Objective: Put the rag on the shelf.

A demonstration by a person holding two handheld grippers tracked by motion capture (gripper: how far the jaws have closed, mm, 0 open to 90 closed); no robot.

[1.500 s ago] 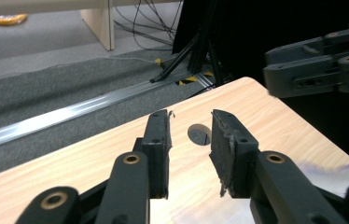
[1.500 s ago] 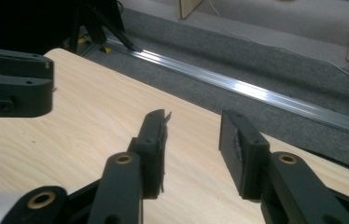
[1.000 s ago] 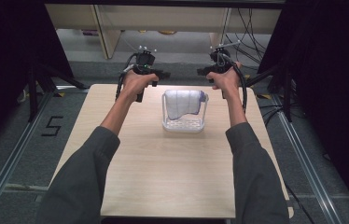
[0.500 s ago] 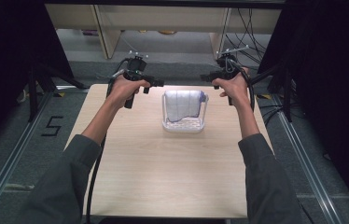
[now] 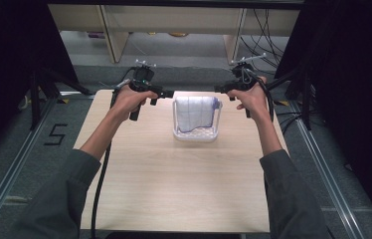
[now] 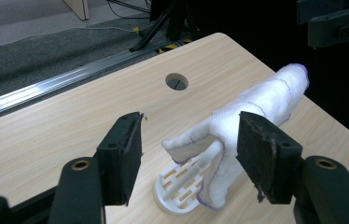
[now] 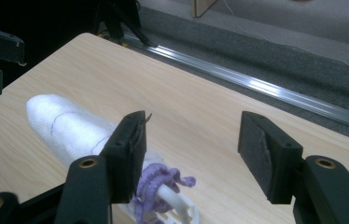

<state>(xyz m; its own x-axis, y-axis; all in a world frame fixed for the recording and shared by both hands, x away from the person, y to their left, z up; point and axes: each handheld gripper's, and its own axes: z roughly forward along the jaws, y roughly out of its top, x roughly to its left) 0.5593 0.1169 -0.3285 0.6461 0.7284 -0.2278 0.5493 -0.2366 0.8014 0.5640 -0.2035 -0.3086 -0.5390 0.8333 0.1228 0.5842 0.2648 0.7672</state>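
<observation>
A white cloth (image 5: 195,111) with purple stitching is hanging draped over the rail of a small white slotted rack (image 5: 195,133), which is sitting toward the far middle of the wooden table (image 5: 174,189). At the rack's nine o'clock the left gripper (image 5: 166,93) is hovering, and at its three o'clock the right gripper (image 5: 221,89) is doing the same, each hand standing apart from the cloth. Both pairs of jaws have just been opening and are now standing spread with nothing pinched between them, so the step in hand appears to be the release after hanging the cloth. The next move probably calls for drawing both hands clear without snagging the fabric. The left gripper view is showing the cloth (image 6: 252,109) lying along the rail, the rack's slotted base (image 6: 182,189) and a round hole (image 6: 176,81) in the tabletop, which the high view is not making plain. The right gripper view is showing a bunched purple loop (image 7: 161,179) at the cloth's near end.
</observation>
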